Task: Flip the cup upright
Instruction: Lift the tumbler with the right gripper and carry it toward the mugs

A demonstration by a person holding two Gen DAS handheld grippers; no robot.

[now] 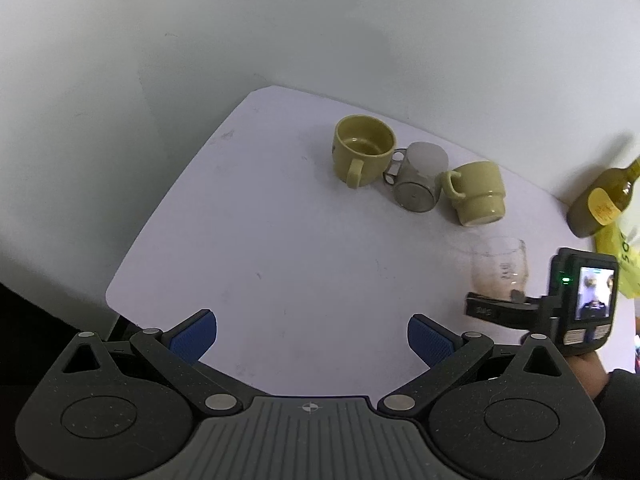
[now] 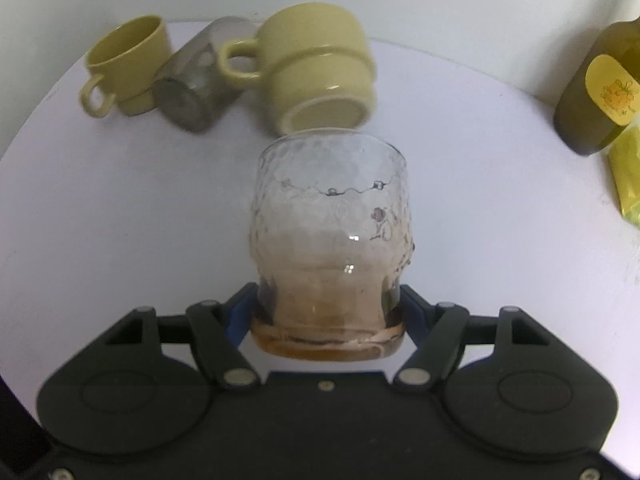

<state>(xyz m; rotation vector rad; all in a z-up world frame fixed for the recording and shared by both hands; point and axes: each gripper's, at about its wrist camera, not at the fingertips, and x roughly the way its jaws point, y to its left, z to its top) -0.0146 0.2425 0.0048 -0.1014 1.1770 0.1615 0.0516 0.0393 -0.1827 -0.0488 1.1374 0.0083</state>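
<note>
Glass tumbler (image 2: 330, 240) sits at the centre of the right wrist view, its thick base pinched between the blue pads of the right gripper (image 2: 326, 316), mouth pointing away toward the back of the white table (image 2: 120, 220). Behind it, a yellow mug (image 2: 320, 68) and a metal cup (image 2: 192, 92) lie tipped on their sides, with another yellow mug (image 2: 128, 60) upright at upper left. Left gripper (image 1: 312, 340) hangs wide apart over bare tabletop at the bottom of its frame, holding nothing.

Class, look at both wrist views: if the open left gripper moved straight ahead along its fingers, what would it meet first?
Probably the bare white table: the left gripper points down at it. The metal cup on its side lies further along, though depth is unclear.
</note>
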